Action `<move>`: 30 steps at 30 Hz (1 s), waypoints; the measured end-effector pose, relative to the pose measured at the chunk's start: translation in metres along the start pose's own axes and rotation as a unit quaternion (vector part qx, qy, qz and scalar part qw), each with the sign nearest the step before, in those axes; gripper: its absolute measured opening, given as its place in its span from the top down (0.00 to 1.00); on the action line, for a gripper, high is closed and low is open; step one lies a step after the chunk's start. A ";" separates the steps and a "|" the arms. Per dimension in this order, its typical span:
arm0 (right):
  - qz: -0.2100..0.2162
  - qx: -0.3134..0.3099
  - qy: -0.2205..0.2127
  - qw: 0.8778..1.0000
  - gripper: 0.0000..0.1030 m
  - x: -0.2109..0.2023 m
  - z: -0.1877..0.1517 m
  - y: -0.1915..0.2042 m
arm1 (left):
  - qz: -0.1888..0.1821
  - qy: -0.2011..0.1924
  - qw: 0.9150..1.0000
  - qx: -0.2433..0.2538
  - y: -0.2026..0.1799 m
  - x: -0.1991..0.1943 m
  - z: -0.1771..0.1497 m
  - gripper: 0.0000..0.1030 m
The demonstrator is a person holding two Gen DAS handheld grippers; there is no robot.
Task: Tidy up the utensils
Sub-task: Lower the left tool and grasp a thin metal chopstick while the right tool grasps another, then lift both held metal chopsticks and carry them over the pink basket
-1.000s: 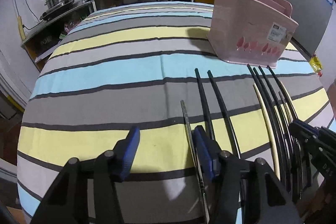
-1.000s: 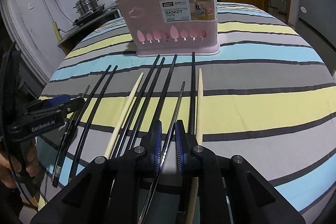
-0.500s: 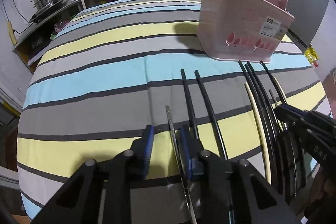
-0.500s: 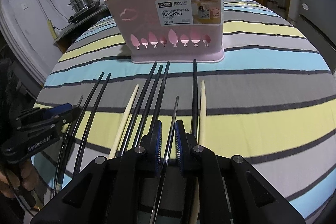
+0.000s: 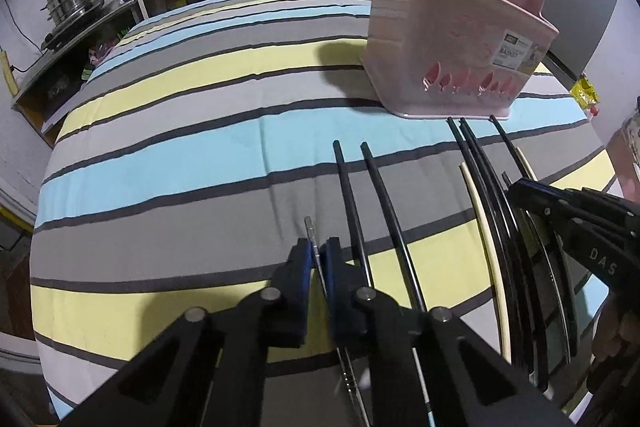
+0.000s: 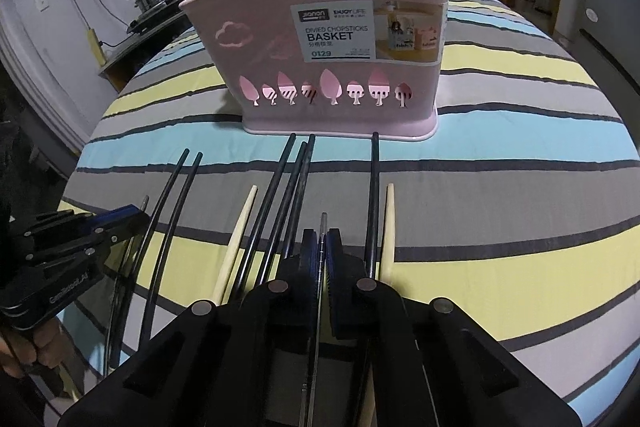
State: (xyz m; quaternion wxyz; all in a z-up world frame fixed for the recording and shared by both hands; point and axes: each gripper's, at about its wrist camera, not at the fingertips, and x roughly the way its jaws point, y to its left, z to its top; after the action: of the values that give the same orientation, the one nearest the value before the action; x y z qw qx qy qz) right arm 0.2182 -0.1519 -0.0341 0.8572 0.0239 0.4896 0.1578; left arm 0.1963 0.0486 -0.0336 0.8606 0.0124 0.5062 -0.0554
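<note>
Both hand-held grippers down low over a bench (image 5: 168,163) covered in a striped cloth of yellow, blue and grey. Left hand-held gripper (image 5: 317,257) clamped on a thin metal chopstick (image 5: 310,227), blue pads pinched tight against it with the tip poking out just ahead. Right hand-held gripper (image 6: 321,253) likewise clamped on another slim metal chopstick (image 6: 323,221), tip sticking out past the pads and pointing toward the basket. Pink chopstick basket (image 6: 320,39) standing upright further back on the cloth, label facing the right camera, leaf-shaped cutouts along the bottom, dividers visible inside from above. Rest of the chopsticks laid out flat in a rough row in front of the basket, all pointing at it: a pair of black chopsticks (image 6: 176,195) off to the left side near the left hand-held gripper, a pale chopstick (image 6: 240,227) next, then a bundle of three black chopsticks (image 6: 292,179) almost touching the basket's base, a single black chopstick (image 6: 374,195) and a second pale chopstick (image 6: 390,223) just beside it on the right. Kitchen counter with a stacked steel pot (image 5: 72,1) and some bottles in the background, well apart from everything else. Bit of a hand (image 6: 18,351) visible at the edge, gripping the left tool's handle.
</note>
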 end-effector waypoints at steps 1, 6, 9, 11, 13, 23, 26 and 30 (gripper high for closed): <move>0.001 0.001 -0.002 1.000 0.96 -0.002 -0.001 -0.001 | -0.002 0.000 1.000 -0.003 0.001 -0.001 0.000 0.93; 0.017 0.007 -0.021 1.000 0.96 -0.020 0.001 -0.004 | -0.016 -0.009 1.000 -0.015 0.006 -0.010 0.001 0.96; 0.026 0.003 -0.034 0.999 0.96 -0.033 0.005 -0.001 | -0.021 -0.021 0.999 -0.014 0.006 -0.022 0.005 0.96; 0.028 -0.001 -0.045 0.999 0.96 -0.042 0.009 0.001 | -0.026 -0.032 0.999 -0.013 0.006 -0.033 0.008 0.96; 0.031 -0.005 -0.055 0.998 0.96 -0.051 0.014 0.003 | -0.028 -0.044 0.999 -0.010 0.006 -0.045 0.012 0.96; 0.033 -0.019 -0.109 0.993 0.96 -0.096 0.031 0.014 | -0.033 -0.099 0.994 -0.006 0.011 -0.096 0.028 0.96; 0.032 -0.023 -0.122 0.992 0.96 -0.107 0.030 0.016 | -0.033 -0.113 0.993 -0.003 0.011 -0.109 0.029 0.96; 0.031 -0.027 -0.132 0.990 0.96 -0.117 0.028 0.017 | -0.031 -0.124 0.992 -0.001 0.010 -0.122 0.029 0.96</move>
State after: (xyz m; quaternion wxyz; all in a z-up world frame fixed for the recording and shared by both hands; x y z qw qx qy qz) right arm 0.1825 -0.1674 0.0812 0.9092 0.0363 0.3670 0.1933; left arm 0.1640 0.0666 0.0868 0.9146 -0.0115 0.3955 -0.0830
